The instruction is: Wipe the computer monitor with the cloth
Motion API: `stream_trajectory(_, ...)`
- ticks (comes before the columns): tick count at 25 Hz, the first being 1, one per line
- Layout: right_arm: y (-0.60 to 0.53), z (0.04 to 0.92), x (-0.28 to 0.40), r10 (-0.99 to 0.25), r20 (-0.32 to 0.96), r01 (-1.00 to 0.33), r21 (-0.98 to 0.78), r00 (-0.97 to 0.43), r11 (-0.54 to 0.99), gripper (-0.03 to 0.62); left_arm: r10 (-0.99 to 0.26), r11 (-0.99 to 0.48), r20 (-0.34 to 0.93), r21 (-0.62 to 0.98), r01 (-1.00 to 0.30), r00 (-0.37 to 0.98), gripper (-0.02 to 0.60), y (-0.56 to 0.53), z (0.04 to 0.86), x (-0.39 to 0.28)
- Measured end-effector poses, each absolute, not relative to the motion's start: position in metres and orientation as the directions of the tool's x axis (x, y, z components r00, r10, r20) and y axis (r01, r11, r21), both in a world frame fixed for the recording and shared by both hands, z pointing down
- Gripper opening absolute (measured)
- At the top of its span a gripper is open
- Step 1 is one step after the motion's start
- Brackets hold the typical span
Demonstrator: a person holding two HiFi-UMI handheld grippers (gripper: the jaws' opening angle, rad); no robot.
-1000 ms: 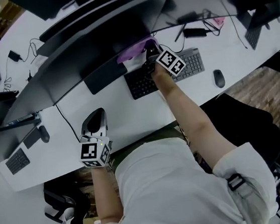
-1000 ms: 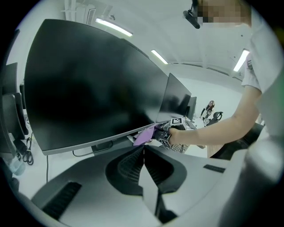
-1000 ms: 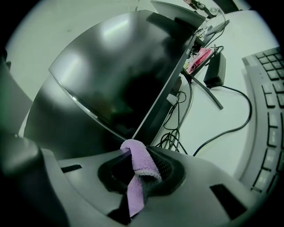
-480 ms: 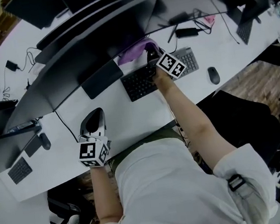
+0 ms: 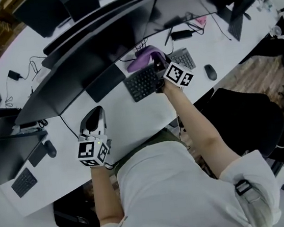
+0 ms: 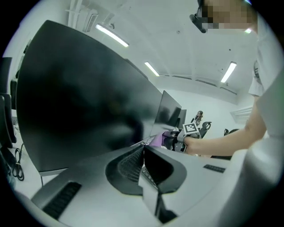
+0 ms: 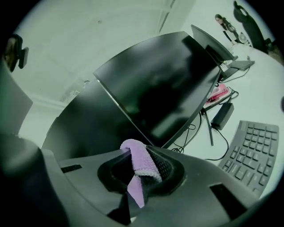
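– Beyond the keyboard [image 5: 142, 83], what held the cloth [image 5: 140, 60]?
– My right gripper [image 7: 140, 170], clamped on it near the lower edge of the monitor [image 5: 105, 43]. My left gripper [image 6: 143, 156], jaws together, was over the near desk [image 5: 133, 124].

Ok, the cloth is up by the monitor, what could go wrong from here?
The right gripper pinches just a fold of the cloth, so hard jaw tips might touch the monitor and scratch it. Cables lie under the screen edge beside the keyboard; a low sweep could snag them.
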State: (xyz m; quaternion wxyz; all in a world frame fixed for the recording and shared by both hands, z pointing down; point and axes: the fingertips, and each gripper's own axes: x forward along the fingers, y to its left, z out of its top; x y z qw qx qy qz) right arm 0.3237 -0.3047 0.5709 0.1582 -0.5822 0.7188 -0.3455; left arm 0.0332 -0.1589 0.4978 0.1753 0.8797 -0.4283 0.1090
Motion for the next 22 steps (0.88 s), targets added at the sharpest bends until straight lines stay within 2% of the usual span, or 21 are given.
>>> stream_trajectory(11, -0.225, 0.483, 0.266, -0.934, 0.105, -0.788, -0.574, -0.341, 0.223, 0.051, -0.702, -0.619, 0.25, 0.248, -0.745, 0.666, 0.003, -0.146, 0.471, 0.01)
stream_trajectory(22, -0.141, 0.423, 0.194, -0.891, 0.086, -0.825, -0.426, -0.446, 0.372, 0.051, -0.714, -0.649, 0.182, 0.191, -0.737, 0.676, 0.003, -0.116, 0.431, -0.018)
